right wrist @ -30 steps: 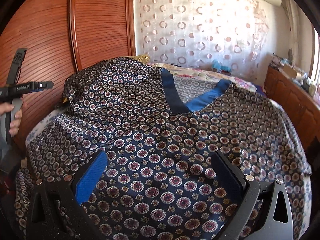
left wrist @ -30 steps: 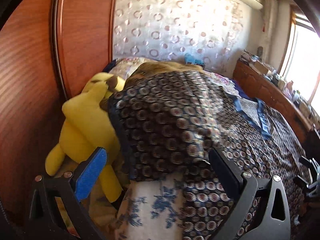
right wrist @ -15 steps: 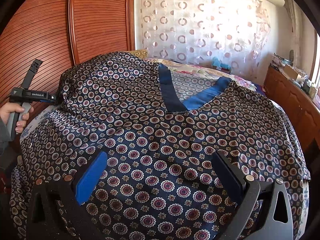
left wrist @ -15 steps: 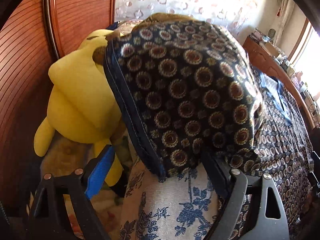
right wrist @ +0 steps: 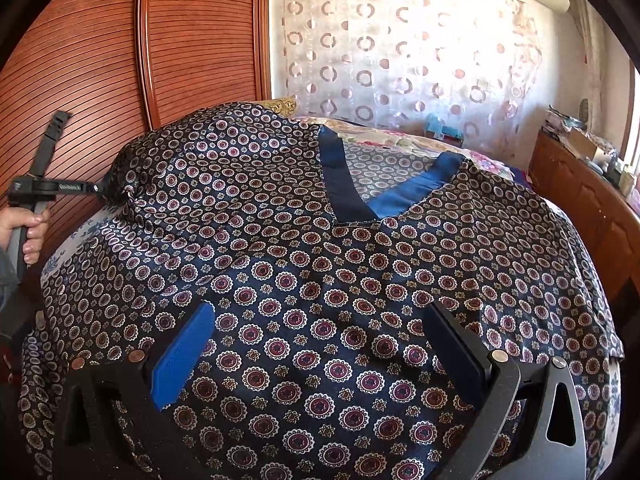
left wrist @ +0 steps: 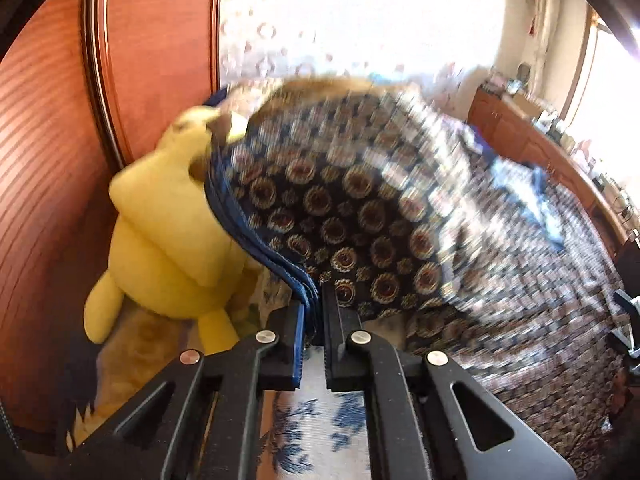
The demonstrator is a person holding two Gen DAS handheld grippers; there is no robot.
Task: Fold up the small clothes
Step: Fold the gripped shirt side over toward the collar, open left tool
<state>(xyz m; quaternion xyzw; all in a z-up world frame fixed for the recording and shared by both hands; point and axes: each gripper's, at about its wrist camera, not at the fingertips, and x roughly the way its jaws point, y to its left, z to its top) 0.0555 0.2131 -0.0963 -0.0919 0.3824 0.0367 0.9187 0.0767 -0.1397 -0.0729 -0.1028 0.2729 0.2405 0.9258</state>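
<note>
Both differ: left gripper (left wrist: 314, 312) pinches shirt (left wrist: 360, 216) hem; right gripper (right wrist: 320, 356) fingers spread.

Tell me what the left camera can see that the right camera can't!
Only the left wrist view shows the soft yellow plush toy lying beside the reddish wooden wardrobe, and the left gripper pinched shut on the blue-trimmed sleeve edge of the shirt.

Only the right wrist view shows the shirt's blue V-shaped collar, the open right gripper hovering over the shirt, and the person's hand holding the other gripper's handle.

Both show the dark navy shirt with circle patterns spread over the bed and the sheer curtain with ring shapes.
</note>
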